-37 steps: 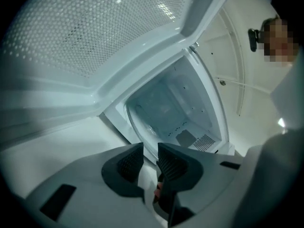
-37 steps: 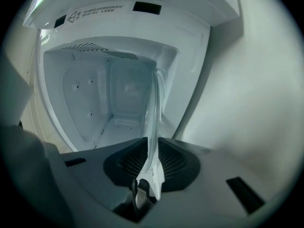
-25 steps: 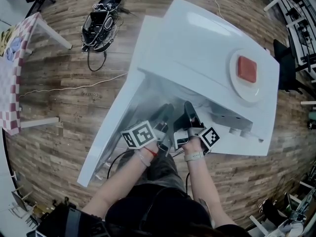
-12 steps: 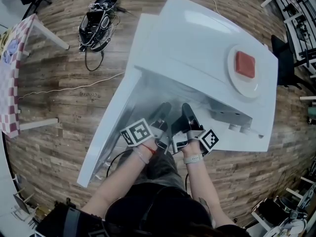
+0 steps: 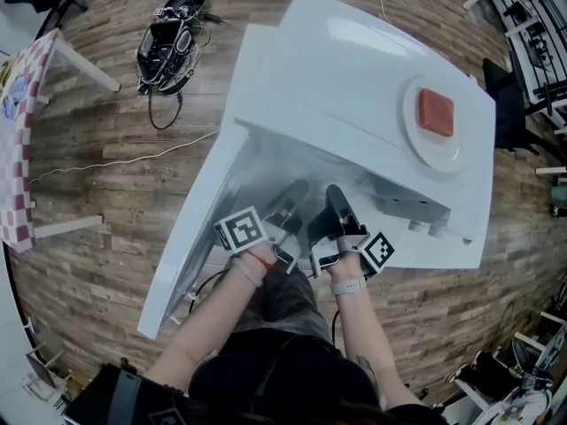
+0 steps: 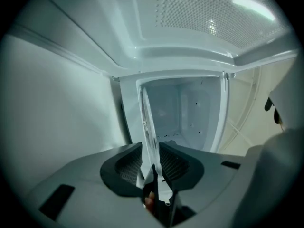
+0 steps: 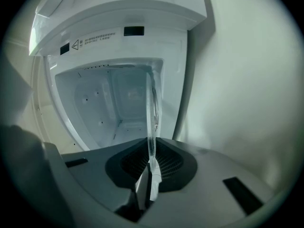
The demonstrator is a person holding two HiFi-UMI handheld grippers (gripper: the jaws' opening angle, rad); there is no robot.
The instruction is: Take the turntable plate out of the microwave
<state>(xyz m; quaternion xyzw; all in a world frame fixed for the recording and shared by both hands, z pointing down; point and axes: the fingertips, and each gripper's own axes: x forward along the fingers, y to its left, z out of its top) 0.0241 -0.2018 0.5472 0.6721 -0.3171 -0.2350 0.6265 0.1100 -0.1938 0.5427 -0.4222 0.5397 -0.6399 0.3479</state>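
The clear glass turntable plate [image 6: 147, 127] stands edge-on between the dark pads of my left gripper [image 6: 152, 167], which is shut on its rim. My right gripper [image 7: 152, 160] is also shut on the plate [image 7: 153, 110], at another part of the rim. Beyond the plate both gripper views look into the white microwave cavity [image 6: 190, 113]. From the head view, the left gripper [image 5: 292, 195] and right gripper [image 5: 335, 198] sit side by side at the mouth of the white microwave [image 5: 354, 87]. The glass itself barely shows there.
The microwave door [image 5: 190, 228] hangs open to the left of my hands. A white plate [image 5: 416, 140] holding a red block [image 5: 436, 112] rests on top of the microwave. A bundle of cables and gear [image 5: 168, 38] lies on the wooden floor, with a checkered table [image 5: 18, 149] at far left.
Both grippers stay shut on the plate at the microwave mouth. The left hand has shifted slightly left and up in the head view.
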